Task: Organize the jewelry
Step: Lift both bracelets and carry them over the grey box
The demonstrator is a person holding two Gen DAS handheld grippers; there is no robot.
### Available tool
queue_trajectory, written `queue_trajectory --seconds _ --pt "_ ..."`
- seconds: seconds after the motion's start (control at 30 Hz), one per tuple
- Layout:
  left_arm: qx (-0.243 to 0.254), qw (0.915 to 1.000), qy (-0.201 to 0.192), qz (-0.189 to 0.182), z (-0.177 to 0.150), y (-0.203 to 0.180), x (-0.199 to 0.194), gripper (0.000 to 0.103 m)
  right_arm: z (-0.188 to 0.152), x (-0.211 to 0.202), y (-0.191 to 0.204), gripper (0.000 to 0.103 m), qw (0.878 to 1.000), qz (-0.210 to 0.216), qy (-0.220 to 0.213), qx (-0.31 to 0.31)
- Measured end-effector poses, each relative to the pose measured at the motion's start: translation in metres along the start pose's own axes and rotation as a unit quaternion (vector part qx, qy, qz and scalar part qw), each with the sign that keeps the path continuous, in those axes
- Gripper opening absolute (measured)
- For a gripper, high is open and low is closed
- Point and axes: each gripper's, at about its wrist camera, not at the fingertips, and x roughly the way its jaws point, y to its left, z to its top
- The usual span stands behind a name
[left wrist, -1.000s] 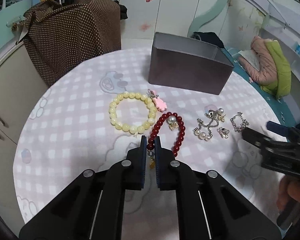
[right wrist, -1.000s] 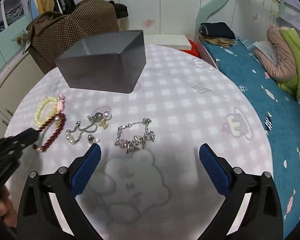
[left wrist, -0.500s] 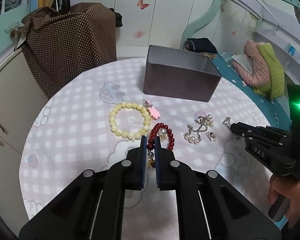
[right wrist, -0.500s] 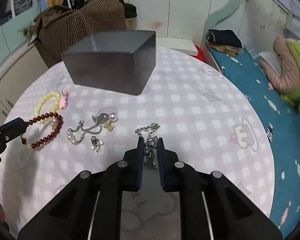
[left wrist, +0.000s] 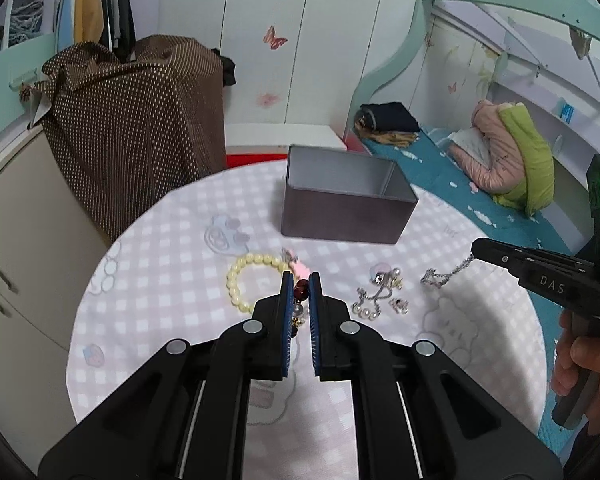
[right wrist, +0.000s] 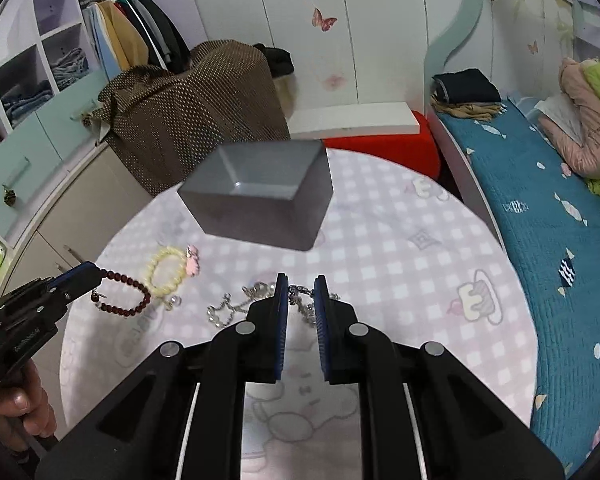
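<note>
My left gripper point(left wrist: 300, 280) is shut on a dark red bead bracelet point(right wrist: 124, 292) and holds it lifted above the table; the bracelet hangs between the fingers point(left wrist: 302, 294). My right gripper point(right wrist: 301, 284) is shut on a silver chain bracelet point(left wrist: 446, 274), lifted, its end hanging point(right wrist: 306, 306). A pale yellow bead bracelet point(left wrist: 246, 280) with a pink charm point(left wrist: 300, 268) lies on the table. A pearl and silver piece point(left wrist: 374, 300) lies beside it. An open grey box point(left wrist: 346, 200) stands at the far side.
The round table has a pink checked cloth point(left wrist: 160, 280). A brown dotted cover point(left wrist: 132, 120) drapes over furniture at back left. A bed point(right wrist: 540, 220) runs along the right. A red stool point(right wrist: 380, 148) stands behind the table.
Both grippers have risen with their bracelets, which have come off the table. The red bracelet now hangs from the left fingers, the silver chain from the right.
</note>
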Motion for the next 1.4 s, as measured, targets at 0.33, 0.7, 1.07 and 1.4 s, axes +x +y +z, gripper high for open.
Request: queue_trajectory --seconds 0.33,0.7,1.07,1.4 --pt "0.023 0.9990 -0.033 -0.020 0.027 -0.009 -0.021 0.008 0.032 -0.031 0.019 0.011 0.998 0.037 -0.032 -0.027" --pt "0.048 0.9943 -0.082 -0.049 0.105 -0.015 -0.035 0.008 0.103 -0.055 0.056 0.011 0.991 0.057 -0.096 -0.080" --pt "0.062 0.9939 -0.060 -0.068 0.167 -0.029 0.010 0.008 0.150 -0.011 0.056 0.012 0.993 0.056 -0.069 -0.079" --pt "0.041 0.9965 0.011 -0.072 0.171 -0.032 0.091 0.008 0.150 0.053 0.038 0.012 0.998 0.037 0.002 -0.042"
